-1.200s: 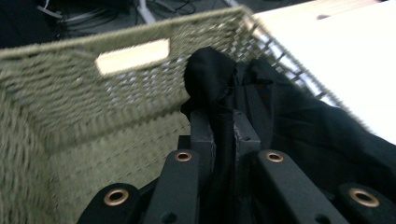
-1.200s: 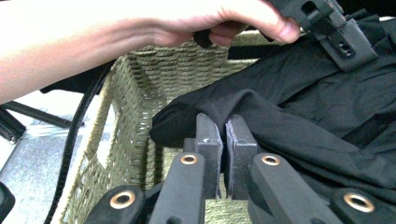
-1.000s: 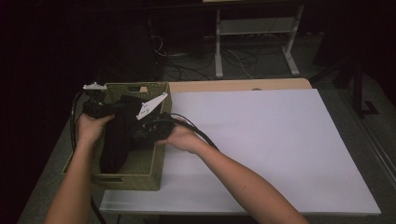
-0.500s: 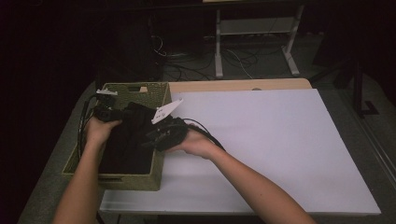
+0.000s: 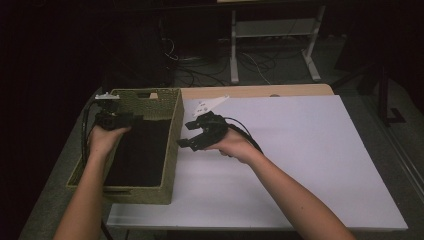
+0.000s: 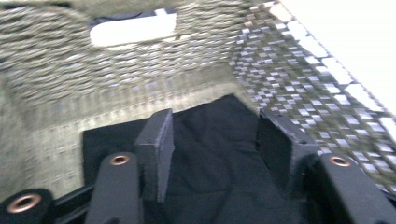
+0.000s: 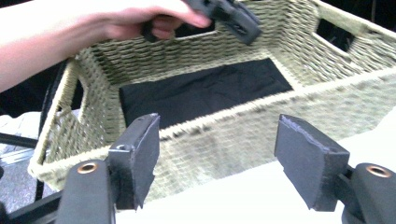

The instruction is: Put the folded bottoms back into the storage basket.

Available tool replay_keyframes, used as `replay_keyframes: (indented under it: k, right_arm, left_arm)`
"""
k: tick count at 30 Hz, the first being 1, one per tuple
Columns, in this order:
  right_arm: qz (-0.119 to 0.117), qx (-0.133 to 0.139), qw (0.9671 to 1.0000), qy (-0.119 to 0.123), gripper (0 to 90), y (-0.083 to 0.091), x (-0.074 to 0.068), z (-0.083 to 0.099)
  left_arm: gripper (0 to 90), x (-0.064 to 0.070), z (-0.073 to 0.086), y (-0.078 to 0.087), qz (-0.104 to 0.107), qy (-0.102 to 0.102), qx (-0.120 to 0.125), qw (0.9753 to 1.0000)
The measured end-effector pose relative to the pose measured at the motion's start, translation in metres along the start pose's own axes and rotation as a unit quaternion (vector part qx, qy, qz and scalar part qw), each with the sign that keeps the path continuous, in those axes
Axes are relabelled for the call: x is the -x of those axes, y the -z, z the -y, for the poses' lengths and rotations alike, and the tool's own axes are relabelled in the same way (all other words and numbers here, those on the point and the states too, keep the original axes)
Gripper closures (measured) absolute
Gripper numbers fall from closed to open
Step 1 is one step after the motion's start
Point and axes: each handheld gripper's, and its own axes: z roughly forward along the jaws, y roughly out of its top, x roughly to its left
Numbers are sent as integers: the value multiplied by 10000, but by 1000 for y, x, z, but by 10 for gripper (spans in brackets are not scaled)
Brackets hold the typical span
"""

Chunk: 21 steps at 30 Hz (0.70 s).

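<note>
Your left gripper (image 5: 121,120) hangs released over the black cloth (image 5: 137,152) lying flat in the basket (image 5: 172,150); the right gripper (image 5: 192,142), at three o'clock, gapes too. Descending crooked risks snagging the weave.

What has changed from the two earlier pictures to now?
The right tongs moved out of the woven basket to the right and now hover open over the white sheet. The left tongs shifted toward the basket's far end, open over the black cloth. Basket and cloth stayed put.
</note>
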Motion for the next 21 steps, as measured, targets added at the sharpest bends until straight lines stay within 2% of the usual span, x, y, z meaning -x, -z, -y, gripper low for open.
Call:
replay_keyframes:
  k: [3,4,6,8,11,17,20,21]
  right_arm:
    - [54,19,10000,-39,278,7,5,4]
    - [91,45,9999,-99,257,16,9,9]
    - [92,71,9999,-123,250,20,11,12]
    - [146,75,9997,-163,231,27,15,17]
    - [275,92,9993,-228,195,42,21,28]
    - [326,148,9989,-296,152,60,27,40]
    - [370,53,9990,-261,123,75,28,50]
    - [370,53,9990,-261,123,75,28,50]
  left_arm:
    - [408,14,0,2,181,-98,73,9998]
    - [365,26,-1,3,418,-117,120,9990]
    - [339,30,-1,3,461,-160,115,9987]
    - [323,44,-2,3,509,-332,115,9981]
    - [283,59,-4,3,634,-476,125,9968]
    - [244,90,-3,4,1021,-704,233,9920]
    - [200,106,-2,5,1180,-849,273,9890]
    - [200,110,-2,5,1226,-851,288,9884]
